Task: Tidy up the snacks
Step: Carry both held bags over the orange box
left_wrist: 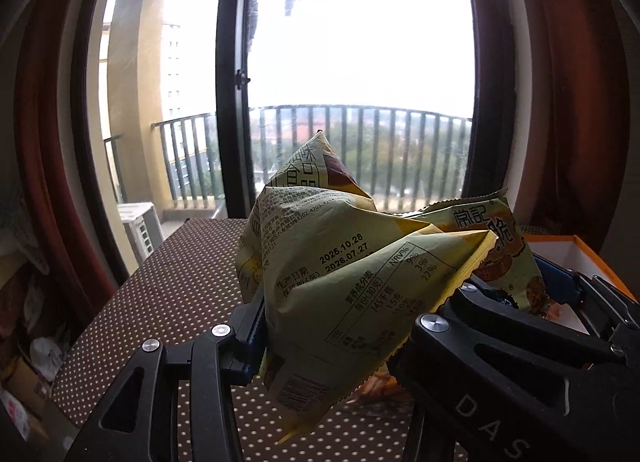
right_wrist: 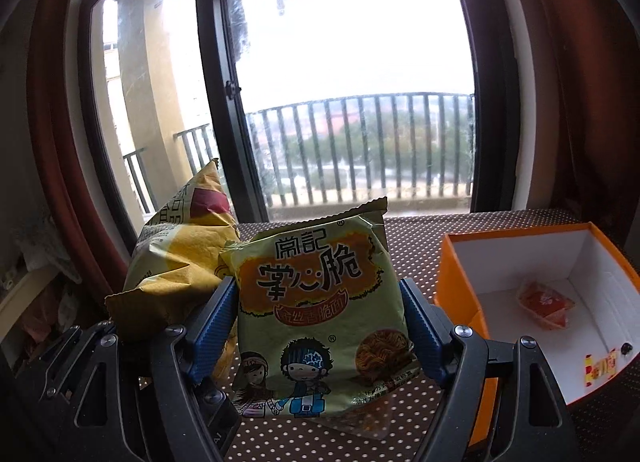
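1. Left wrist view: the left gripper [left_wrist: 352, 326] is clamped on a crumpled yellow snack bag [left_wrist: 340, 282], printed back facing the camera, lifted above the dotted tablecloth [left_wrist: 160, 294].
2. Right wrist view: the right gripper [right_wrist: 320, 326] is clamped on a noodle snack packet [right_wrist: 320, 318], held upright just left of the orange box [right_wrist: 460, 262].
3. Inside the orange box lie a red wrapped snack [right_wrist: 544, 304] and a small yellow-red candy [right_wrist: 600, 368].
4. The yellow snack bag [right_wrist: 176, 262] hangs left of the packet, well away from the box.
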